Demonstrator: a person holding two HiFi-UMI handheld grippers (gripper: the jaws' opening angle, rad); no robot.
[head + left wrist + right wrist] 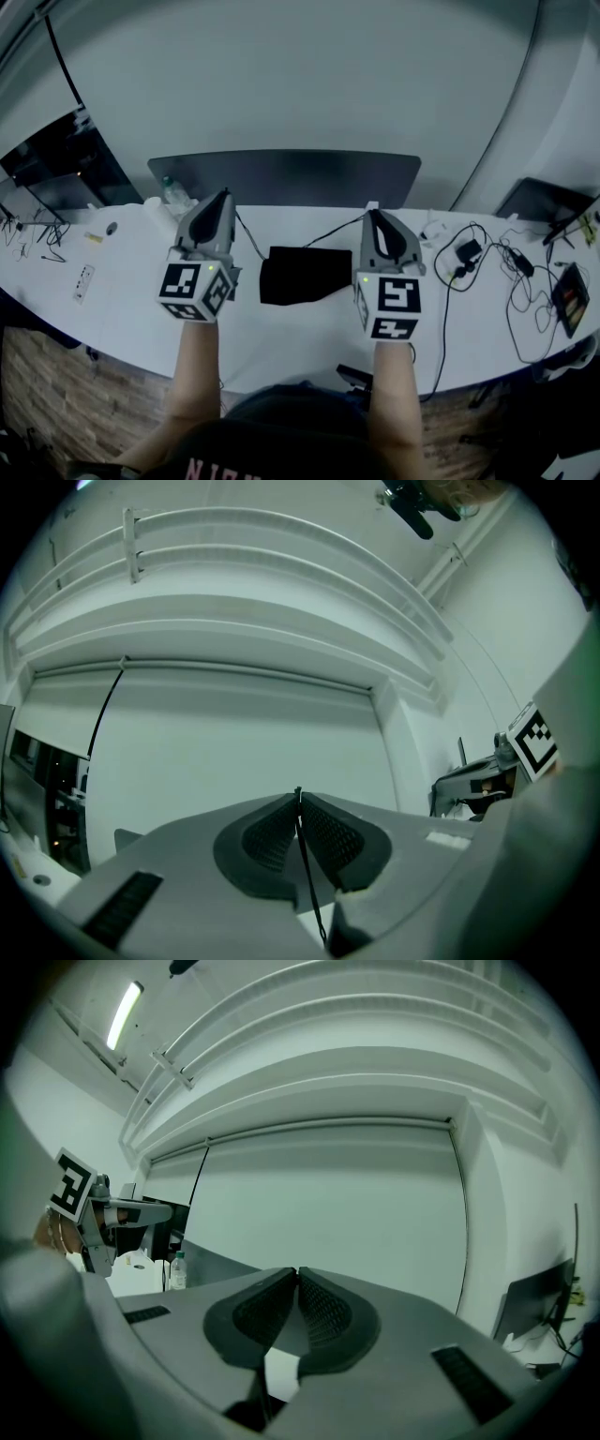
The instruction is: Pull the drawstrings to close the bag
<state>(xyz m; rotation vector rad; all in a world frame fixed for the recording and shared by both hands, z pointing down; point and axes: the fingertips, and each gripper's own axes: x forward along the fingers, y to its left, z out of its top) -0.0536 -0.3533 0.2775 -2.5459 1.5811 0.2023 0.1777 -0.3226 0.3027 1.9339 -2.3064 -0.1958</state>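
Bag (305, 275) sits between the grippers. Left gripper (298, 799) and right gripper (296, 1274) each look pinched on a cord (305, 864). Pull evenly away from bag, low, no jerks.

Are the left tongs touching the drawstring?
Touching. The left gripper view shows the left tongs closed on the black drawstring, pinched at their tips.

Only readable print: red letters (220, 469) on the person's dark shirt (281, 441), starting "NI", rest cut off. Left cube (195, 286) on left hand-held gripper (222, 195) and right cube (389, 307) on right hand-held gripper (372, 213) carry black-and-white square codes (patterns, not text).
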